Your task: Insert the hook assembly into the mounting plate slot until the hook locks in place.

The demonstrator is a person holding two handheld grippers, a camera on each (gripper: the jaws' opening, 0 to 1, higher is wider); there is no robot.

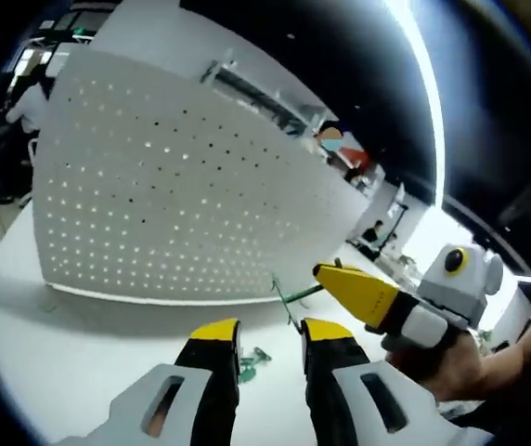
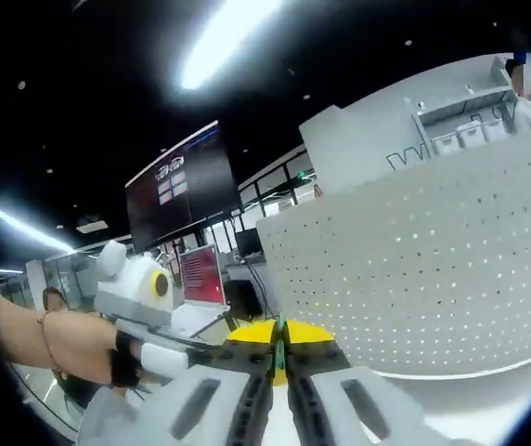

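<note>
One green hook [image 1: 293, 295] is clamped in the right tongs [image 2: 280, 351]. The left tongs [image 1: 270, 339] are held apart above the tabletop [image 1: 80, 353]. One perforated panel [image 1: 173, 204] is seen.

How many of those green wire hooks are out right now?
2. One green hook is pinched in the right gripper, in front of the white pegboard. Another green hook lies on the table between the left gripper's jaws. Others may be hidden.

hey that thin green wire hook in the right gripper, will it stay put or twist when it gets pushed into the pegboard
The green wire hook looks thin and light, so it may flex or pivot. The right gripper pinches it at one narrow spot. The white pegboard stands upright and could tip if pushed.
</note>
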